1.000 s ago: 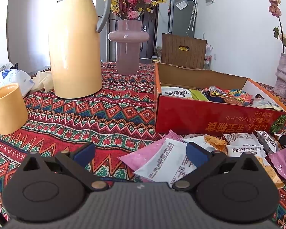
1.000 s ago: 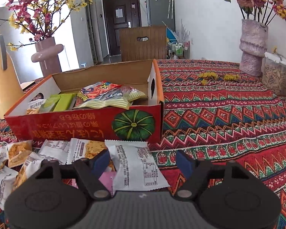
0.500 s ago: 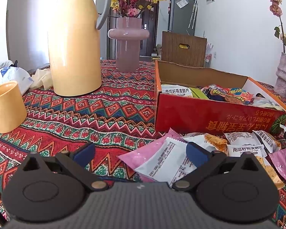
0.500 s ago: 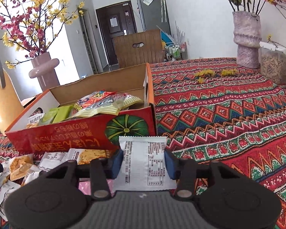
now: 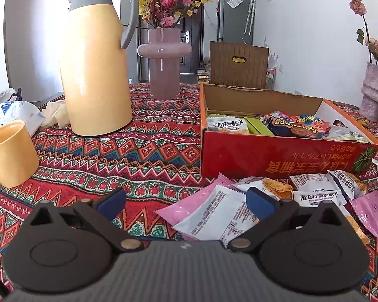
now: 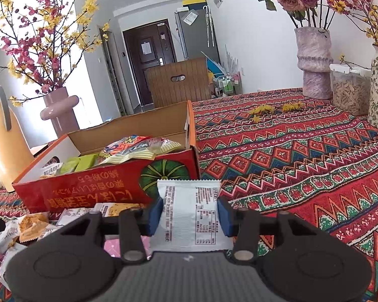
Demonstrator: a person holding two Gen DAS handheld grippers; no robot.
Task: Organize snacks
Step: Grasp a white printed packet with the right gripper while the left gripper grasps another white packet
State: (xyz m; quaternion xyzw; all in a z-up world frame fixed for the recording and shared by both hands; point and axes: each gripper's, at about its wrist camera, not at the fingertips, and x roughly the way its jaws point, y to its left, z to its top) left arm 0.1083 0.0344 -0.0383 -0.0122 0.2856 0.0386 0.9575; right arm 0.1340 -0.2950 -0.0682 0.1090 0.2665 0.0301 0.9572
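Snacks are partly sorted: the red cardboard box [image 6: 105, 188] already holds several packets, among them green bars and a colourful crinkled bag, while a loose heap of packets [image 5: 302, 196] lies on the bench in front of the box's near wall. I judge the task somewhere in its middle, with that heap to be moved and one packet on its way.

The right gripper [image 6: 190, 212] has its fingers drawn in on a white snack packet [image 6: 189, 214], the blue pads pressing its two side edges; the packet stands upright between them, lifted off the bench, just in front of the box's near right corner. It has not yet gone over the wall.

The left gripper [image 5: 186, 201] has its fingers spread wide and grips nothing. It hangs low over the bench at the left edge of the heap, with a white packet [image 5: 214, 216] and a pink packet [image 5: 186, 206] lying between and just ahead of the pads; whether the right pad touches the white one I cannot tell.

Further out stand a yellow mug [image 5: 10, 153], a yellow thermos jug [image 5: 95, 75] and a pink vase [image 5: 163, 63] on the patterned cloth.
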